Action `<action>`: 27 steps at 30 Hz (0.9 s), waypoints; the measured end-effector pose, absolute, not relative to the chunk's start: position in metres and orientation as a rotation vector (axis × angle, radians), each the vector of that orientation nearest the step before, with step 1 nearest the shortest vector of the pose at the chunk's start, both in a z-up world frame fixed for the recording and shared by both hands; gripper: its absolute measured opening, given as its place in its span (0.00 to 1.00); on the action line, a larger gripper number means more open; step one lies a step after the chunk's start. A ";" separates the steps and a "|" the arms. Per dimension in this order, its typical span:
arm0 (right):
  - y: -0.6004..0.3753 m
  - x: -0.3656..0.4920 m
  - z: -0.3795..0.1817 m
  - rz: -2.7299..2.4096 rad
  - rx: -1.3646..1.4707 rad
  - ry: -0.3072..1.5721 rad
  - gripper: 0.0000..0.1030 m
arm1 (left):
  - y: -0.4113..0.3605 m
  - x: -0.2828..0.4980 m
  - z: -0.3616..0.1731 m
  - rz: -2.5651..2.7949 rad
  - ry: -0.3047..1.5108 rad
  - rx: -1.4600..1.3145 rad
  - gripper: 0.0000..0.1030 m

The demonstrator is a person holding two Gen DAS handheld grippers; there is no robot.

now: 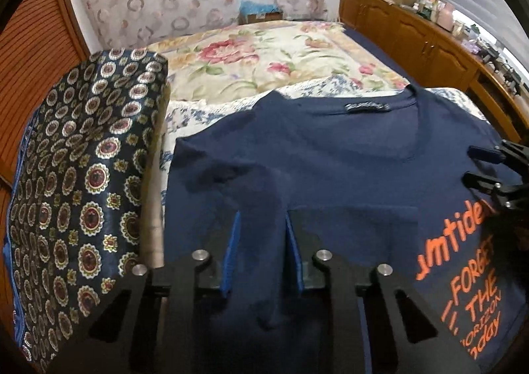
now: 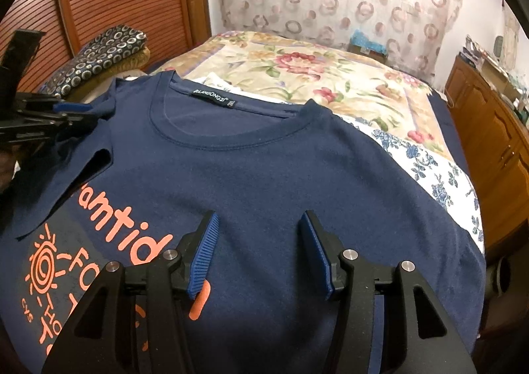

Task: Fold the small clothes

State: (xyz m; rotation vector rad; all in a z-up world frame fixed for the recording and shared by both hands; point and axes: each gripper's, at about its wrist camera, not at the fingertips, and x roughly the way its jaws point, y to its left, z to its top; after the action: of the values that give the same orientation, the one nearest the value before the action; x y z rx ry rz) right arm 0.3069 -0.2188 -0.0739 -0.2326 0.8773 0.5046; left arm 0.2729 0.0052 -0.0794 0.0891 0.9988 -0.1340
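Observation:
A navy T-shirt (image 1: 330,156) (image 2: 264,159) with orange print lies front up on the bed, neck label away from me. Its sleeve on the left of the right wrist view is turned in over the chest. My left gripper (image 1: 262,213) (image 2: 82,113) sits at that shoulder, jaws narrow, with a raised ridge of navy fabric squeezed between the blue pads. My right gripper (image 2: 259,213) (image 1: 471,163) hovers over the chest, close to the orange lettering. Its jaws stand wide and hold nothing.
A folded dark cloth with round medallions (image 1: 82,175) (image 2: 109,47) is stacked left of the shirt. A floral bedspread (image 1: 264,56) (image 2: 330,76) stretches beyond, with a blue-and-white sheet (image 2: 429,169) under the shirt. A wooden cabinet (image 1: 413,30) (image 2: 496,129) lines the right side.

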 end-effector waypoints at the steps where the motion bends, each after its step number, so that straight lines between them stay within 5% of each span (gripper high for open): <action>1: -0.220 0.307 -0.074 0.504 -0.233 0.877 0.52 | 0.005 0.274 -0.081 -0.131 1.001 0.091 0.15; 4: -0.219 0.307 -0.074 0.506 -0.231 0.877 0.52 | 0.007 0.271 -0.078 -0.120 0.982 0.104 0.04; 15: -0.220 0.307 -0.074 0.505 -0.232 0.876 0.52 | 0.039 0.275 -0.049 -0.072 0.888 0.057 0.04; 27: -0.234 0.301 -0.061 0.485 -0.184 0.855 0.53 | 0.032 0.236 -0.022 -0.183 0.778 0.024 0.38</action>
State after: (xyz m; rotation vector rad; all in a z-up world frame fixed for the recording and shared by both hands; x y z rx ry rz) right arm 0.3008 -0.2337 -0.0606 -0.1837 0.8554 0.4854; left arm 0.2356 0.0323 -0.0220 0.0243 0.7779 -0.1828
